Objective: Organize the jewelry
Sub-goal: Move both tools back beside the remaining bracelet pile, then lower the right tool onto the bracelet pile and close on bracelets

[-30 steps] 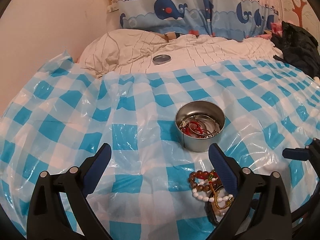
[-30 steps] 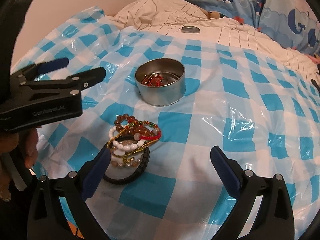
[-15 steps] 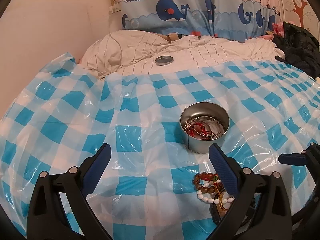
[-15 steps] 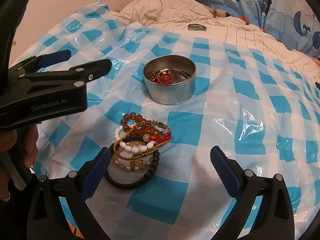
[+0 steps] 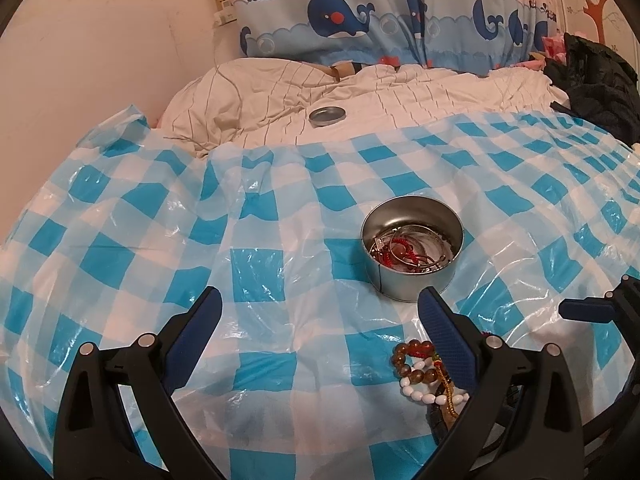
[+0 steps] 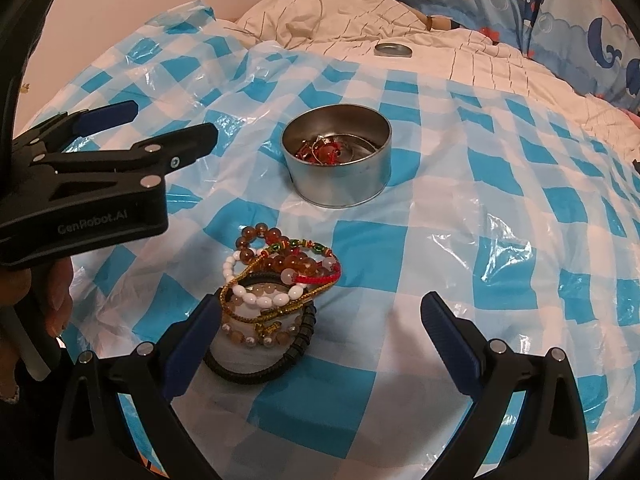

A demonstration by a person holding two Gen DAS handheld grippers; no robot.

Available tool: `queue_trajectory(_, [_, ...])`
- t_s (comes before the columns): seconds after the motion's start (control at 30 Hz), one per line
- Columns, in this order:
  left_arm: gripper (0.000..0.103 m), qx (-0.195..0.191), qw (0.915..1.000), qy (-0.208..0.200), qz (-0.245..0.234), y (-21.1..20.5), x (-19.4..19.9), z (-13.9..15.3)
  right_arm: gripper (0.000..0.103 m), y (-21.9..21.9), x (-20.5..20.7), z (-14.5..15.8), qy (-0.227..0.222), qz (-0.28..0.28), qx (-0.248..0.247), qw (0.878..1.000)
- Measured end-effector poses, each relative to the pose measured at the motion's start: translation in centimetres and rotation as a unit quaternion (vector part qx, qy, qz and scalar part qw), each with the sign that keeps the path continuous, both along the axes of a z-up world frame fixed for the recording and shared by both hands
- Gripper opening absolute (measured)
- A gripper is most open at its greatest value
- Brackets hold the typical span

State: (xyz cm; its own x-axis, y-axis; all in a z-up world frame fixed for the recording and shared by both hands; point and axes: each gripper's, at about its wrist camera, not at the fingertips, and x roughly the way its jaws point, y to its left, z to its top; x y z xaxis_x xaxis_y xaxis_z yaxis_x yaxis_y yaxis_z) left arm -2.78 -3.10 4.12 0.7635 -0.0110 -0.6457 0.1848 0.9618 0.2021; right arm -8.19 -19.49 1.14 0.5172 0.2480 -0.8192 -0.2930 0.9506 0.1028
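Note:
A round metal tin (image 6: 338,160) stands on the blue-checked plastic sheet (image 6: 460,184) and holds red and silver jewelry; it also shows in the left wrist view (image 5: 412,248). A pile of bead bracelets (image 6: 276,292), brown, white, gold, red and black, lies on the sheet in front of the tin; it also shows in the left wrist view (image 5: 424,376). My right gripper (image 6: 320,332) is open and empty, its left finger right beside the pile. My left gripper (image 5: 318,328) is open and empty, left of the pile; it also shows in the right wrist view (image 6: 160,132).
The tin's lid (image 5: 327,115) lies on the striped white quilt (image 5: 400,100) behind the sheet. A whale-print curtain (image 5: 400,20) hangs at the back. Dark clothing (image 5: 592,80) lies at the far right. A wall (image 5: 100,40) stands on the left.
Both grippers have drawn back a little and stay open. The tin and the bracelet pile sit farther up in the right view. Nothing was picked up.

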Motion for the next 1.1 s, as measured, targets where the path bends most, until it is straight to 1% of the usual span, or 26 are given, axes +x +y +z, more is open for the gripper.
queue_trajectory(0.2, [0.095, 0.000, 1.0000, 0.005, -0.003, 0.2, 0.1, -0.2, 0.095, 0.1, 0.2, -0.2, 0.001, -0.001, -0.001, 1.000])
queue_trajectory(0.27, [0.095, -0.013, 0.9997, 0.018, -0.011, 0.3, 0.3, -0.4, 0.095, -0.1, 0.2, 0.2, -0.010, -0.006, -0.005, 1.000])
queue_trajectory(0.33, [0.095, -0.059, 0.9969, 0.046, -0.024, 1.1, 0.7, -0.6, 0.095, -0.8, 0.2, 0.8, -0.030, -0.021, -0.017, 0.999])
queue_trajectory(0.37, [0.095, -0.092, 0.9936, 0.061, -0.024, 1.7, 1.0, -0.7, 0.095, -1.2, 0.3, 1.3, -0.041, -0.031, -0.026, 0.998])
queue_trajectory(0.43, [0.095, -0.125, 0.9894, 0.074, -0.016, 2.6, 1.2, -0.8, 0.095, -2.0, 0.4, 1.7, -0.050, -0.044, -0.037, 0.997])
queue_trajectory(0.47, [0.095, -0.133, 0.9881, 0.076, -0.013, 3.0, 1.3, -0.8, 0.095, -2.4, 0.6, 1.8, -0.050, -0.050, -0.040, 0.997])
queue_trajectory(0.6, [0.095, -0.141, 0.9855, 0.091, -0.021, 3.0, 1.5, -1.6, 0.095, -4.1, 1.1, 1.5, -0.035, -0.069, -0.033, 0.996])
queue_trajectory(0.67, [0.095, -0.143, 0.9837, 0.104, -0.031, 2.7, 1.6, -2.1, 0.095, -4.4, 1.1, 1.1, -0.022, -0.069, -0.019, 0.997])
queue_trajectory(0.77, [0.095, -0.137, 0.9846, 0.104, -0.029, 2.2, 1.7, -2.2, 0.095, -3.7, 0.8, 0.8, -0.008, -0.042, 0.016, 0.999])
queue_trajectory(0.8, [0.095, -0.137, 0.9847, 0.104, -0.027, 2.2, 1.8, -2.2, 0.096, -3.1, 0.6, 0.8, -0.007, -0.029, 0.018, 0.999])
queue_trajectory(0.87, [0.095, -0.140, 0.9846, 0.104, -0.018, 2.4, 1.9, -2.1, 0.095, -1.4, 0.0, 0.7, -0.015, -0.001, 0.002, 1.000])
queue_trajectory(0.93, [0.095, -0.143, 0.9844, 0.102, -0.006, 2.8, 2.1, -2.1, 0.095, -0.5, -0.1, 0.3, -0.013, 0.012, -0.004, 1.000])
queue_trajectory(1.03, [0.095, -0.147, 0.9840, 0.101, 0.006, 3.4, 2.3, -2.1, 0.095, 0.6, -0.5, 0.3, -0.017, 0.028, 0.024, 0.999])
queue_trajectory(1.1, [0.095, -0.151, 0.9833, 0.101, 0.009, 3.7, 2.4, -2.0, 0.095, 1.4, -0.8, 0.5, -0.027, 0.044, 0.033, 0.998])
